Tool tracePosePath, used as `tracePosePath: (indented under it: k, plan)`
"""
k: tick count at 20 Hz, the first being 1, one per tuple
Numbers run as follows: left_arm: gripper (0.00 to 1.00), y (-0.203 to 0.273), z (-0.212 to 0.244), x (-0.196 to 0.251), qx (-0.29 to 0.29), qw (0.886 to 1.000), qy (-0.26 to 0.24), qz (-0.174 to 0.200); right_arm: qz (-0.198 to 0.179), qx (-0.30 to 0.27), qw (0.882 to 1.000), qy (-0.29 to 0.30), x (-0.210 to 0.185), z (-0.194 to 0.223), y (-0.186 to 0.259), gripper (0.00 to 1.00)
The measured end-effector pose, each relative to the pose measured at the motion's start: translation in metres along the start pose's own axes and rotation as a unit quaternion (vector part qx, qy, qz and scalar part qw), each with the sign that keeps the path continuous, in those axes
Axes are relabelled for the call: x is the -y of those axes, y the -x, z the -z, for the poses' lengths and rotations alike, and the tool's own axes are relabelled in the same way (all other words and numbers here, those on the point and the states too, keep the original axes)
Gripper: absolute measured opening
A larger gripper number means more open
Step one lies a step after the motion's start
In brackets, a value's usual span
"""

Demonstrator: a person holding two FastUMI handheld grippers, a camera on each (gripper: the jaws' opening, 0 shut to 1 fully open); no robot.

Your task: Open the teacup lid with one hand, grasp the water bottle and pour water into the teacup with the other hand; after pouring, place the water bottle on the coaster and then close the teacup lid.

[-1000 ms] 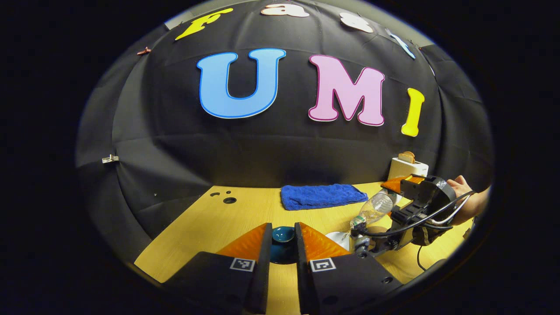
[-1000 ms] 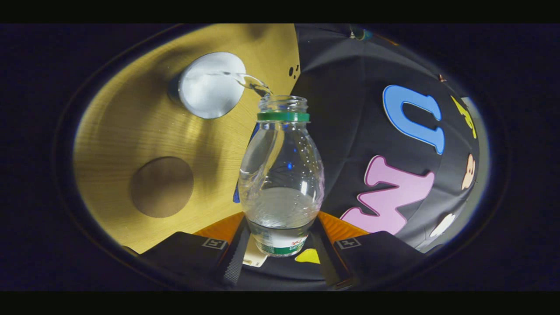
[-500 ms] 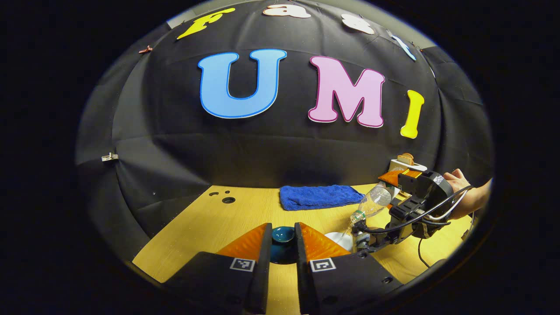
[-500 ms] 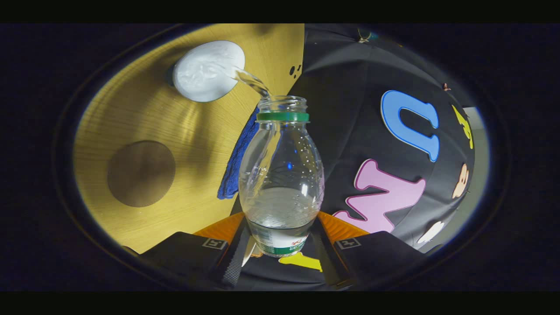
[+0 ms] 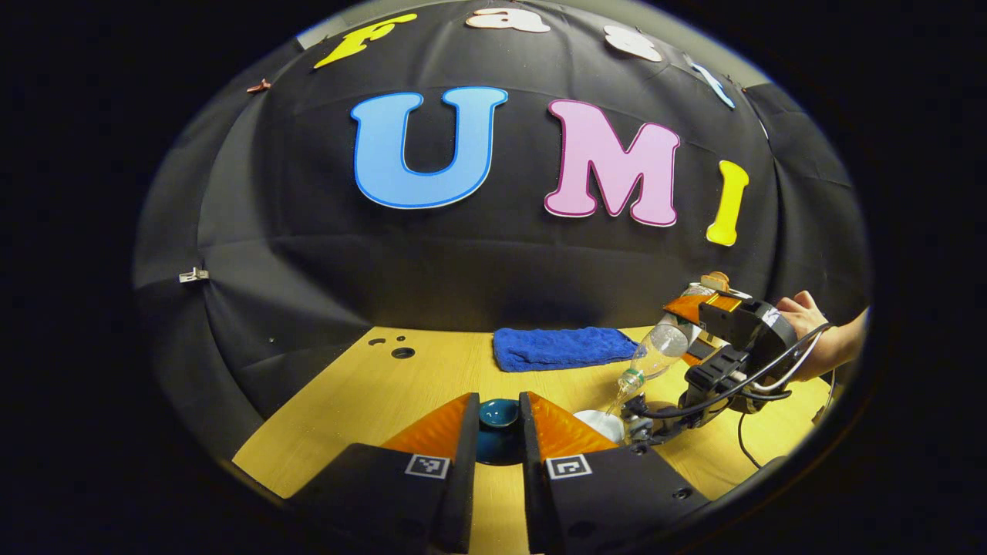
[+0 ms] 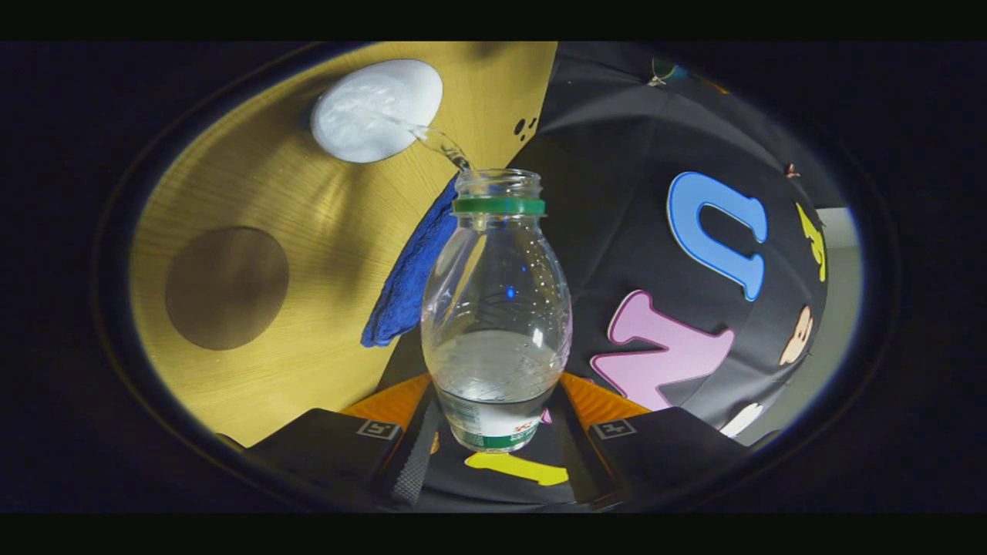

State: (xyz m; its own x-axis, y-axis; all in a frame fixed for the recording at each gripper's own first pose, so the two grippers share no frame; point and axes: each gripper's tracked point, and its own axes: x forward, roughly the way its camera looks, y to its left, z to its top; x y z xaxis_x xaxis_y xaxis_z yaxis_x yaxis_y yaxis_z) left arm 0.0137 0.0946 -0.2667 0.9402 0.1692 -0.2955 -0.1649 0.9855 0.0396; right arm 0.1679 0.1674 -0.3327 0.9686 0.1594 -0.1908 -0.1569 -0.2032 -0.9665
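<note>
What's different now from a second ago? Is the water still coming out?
Yes. The bottle in the right tool has tipped up steeper and risen a little, with water still streaming into the cup. The left tool has stayed shut on the lid; towel and coaster haven't moved.

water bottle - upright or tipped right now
Tipped. The water bottle slants mouth-down in the right gripper, and a thin stream leaves its mouth toward the white teacup.

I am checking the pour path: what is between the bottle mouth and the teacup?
A thin stream of water runs from the water bottle to the teacup, in the right gripper view.
</note>
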Motion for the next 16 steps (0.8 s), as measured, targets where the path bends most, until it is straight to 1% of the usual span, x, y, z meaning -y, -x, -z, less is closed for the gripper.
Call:
tracePosePath:
  k: [5,6,7,10,11,12,16]
  plan:
    - [0.31,0.0,0.002,-0.001,-0.001,1.0,0.007,-0.002,0.015,0.011,1.0,0.013,0.007,-0.007,-0.001,0.75]
    - [0.28,0.0,0.002,-0.001,-0.001,1.0,0.007,-0.001,0.017,0.011,1.0,0.015,0.008,-0.008,-0.002,0.74]
    - [0.31,0.0,0.003,-0.001,-0.001,1.0,0.006,-0.001,0.02,0.011,1.0,0.019,0.009,-0.009,-0.002,0.74]
    - [0.31,0.002,0.001,-0.001,0.0,1.0,0.002,0.001,0.037,0.015,0.999,0.035,0.016,-0.011,-0.003,0.74]
    - [0.28,0.002,0.001,-0.001,0.001,1.0,0.003,0.001,0.039,0.018,0.998,0.042,0.016,-0.012,-0.003,0.77]
    - [0.31,0.002,0.001,-0.001,0.001,1.0,0.004,0.001,0.043,0.019,0.998,0.05,0.018,-0.013,-0.003,0.75]
    - [0.31,0.003,0.001,-0.001,0.0,1.0,0.006,0.004,0.06,0.025,0.995,0.069,0.023,-0.016,-0.001,0.75]
